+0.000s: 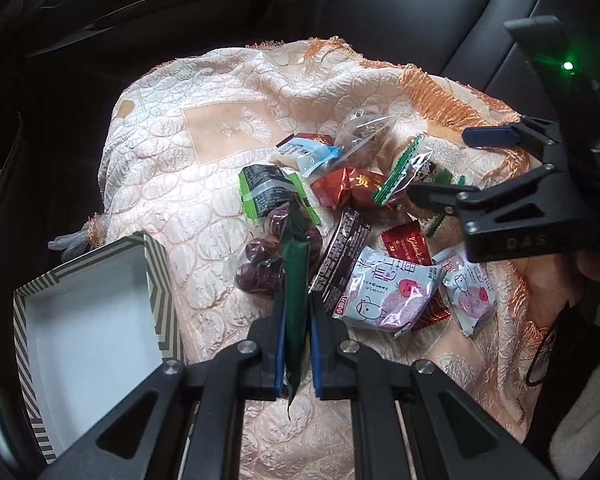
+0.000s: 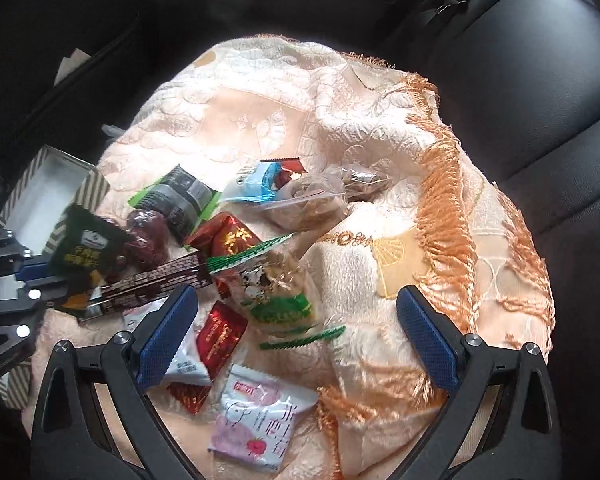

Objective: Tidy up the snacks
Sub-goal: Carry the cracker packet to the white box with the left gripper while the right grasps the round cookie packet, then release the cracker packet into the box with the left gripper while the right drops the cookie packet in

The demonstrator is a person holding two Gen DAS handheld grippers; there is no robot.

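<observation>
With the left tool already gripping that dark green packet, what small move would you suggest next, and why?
Probably swing the left tool left over the striped box and release there. The dark green packet is pinched and hanging clear of the pile, the box sits open and looks empty beside it, and the right tool is open over the other snacks.
</observation>
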